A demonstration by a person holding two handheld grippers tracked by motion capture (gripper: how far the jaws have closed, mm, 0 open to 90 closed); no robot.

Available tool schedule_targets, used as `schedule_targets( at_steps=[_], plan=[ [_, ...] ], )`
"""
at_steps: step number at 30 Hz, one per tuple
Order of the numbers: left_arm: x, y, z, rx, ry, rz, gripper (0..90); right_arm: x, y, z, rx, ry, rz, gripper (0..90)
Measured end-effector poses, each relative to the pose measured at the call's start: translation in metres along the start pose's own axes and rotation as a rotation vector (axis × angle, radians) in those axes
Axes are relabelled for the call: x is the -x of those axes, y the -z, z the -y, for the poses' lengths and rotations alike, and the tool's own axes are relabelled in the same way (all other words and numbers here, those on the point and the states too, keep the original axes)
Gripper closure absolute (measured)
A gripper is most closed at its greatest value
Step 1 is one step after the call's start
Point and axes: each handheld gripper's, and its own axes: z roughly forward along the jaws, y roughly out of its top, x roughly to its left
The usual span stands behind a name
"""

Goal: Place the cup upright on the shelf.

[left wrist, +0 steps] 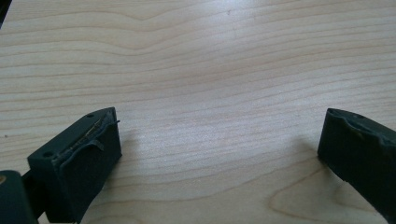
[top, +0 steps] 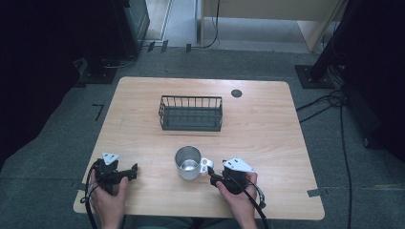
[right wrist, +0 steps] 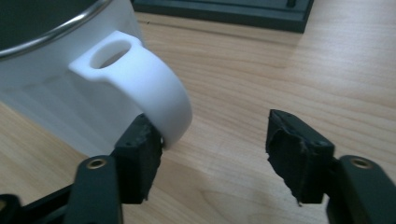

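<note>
A white mug (top: 188, 163) with a steel rim stands upright near the table's front middle, its handle (top: 206, 165) pointing right. My right gripper (top: 213, 178) sits just right of it, aimed at the handle. In the right gripper view the handle (right wrist: 154, 88) curves down to the inner face of the left jaw and touches it, while the other jaw stands well away; the right gripper (right wrist: 215, 140) is open. My left gripper (top: 133, 171) rests at the front left, apart from the mug. In its own view the left gripper (left wrist: 219, 135) is open wide over bare wood.
A dark wire basket (top: 191, 113) stands behind the mug at the table's middle, its base edge (right wrist: 224, 11) showing in the right gripper view. A round grommet (top: 236, 93) sits at the back right. The wooden table (top: 267, 133) has bare room on both sides.
</note>
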Motion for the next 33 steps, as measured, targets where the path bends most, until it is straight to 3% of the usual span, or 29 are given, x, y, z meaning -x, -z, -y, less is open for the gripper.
schedule_targets(
  at_steps=[4,7,10,16,17,20,24,28,30,33],
  plan=[
    [0.000,0.000,0.000,0.000,0.000,0.000,0.0,0.000,-0.001,-0.002,0.030,-0.007,0.028,49.9],
    [0.000,0.000,0.000,0.000,0.000,0.000,0.0,-0.003,-0.006,-0.007,0.059,0.032,0.084,56.2],
    [0.000,0.000,0.000,0.000,0.000,0.000,0.0,-0.006,-0.009,-0.008,0.072,0.061,0.101,59.9],
    [0.000,0.000,0.000,0.000,0.000,0.000,0.0,-0.011,-0.018,-0.010,0.078,0.096,0.083,71.7],
    [0.000,0.000,0.000,0.000,0.000,0.000,0.0,-0.009,-0.018,-0.011,0.084,0.071,0.044,75.7],
    [0.000,0.000,0.000,0.000,0.000,0.000,0.0,-0.007,-0.018,-0.012,0.089,0.071,0.046,75.6],
    [0.000,0.000,0.000,0.000,0.000,0.000,0.0,-0.007,-0.019,-0.015,0.069,0.146,0.045,75.1],
    [0.000,0.000,0.000,0.000,0.000,0.000,0.0,-0.005,-0.018,-0.019,0.041,0.167,0.022,75.6],
    [0.000,0.000,0.000,0.000,0.000,0.000,0.0,-0.005,-0.018,-0.019,0.069,0.151,0.008,72.5],
    [0.000,0.000,0.000,0.000,0.000,0.000,0.0,-0.005,-0.020,-0.019,0.092,0.174,-0.002,71.6]
  ],
)
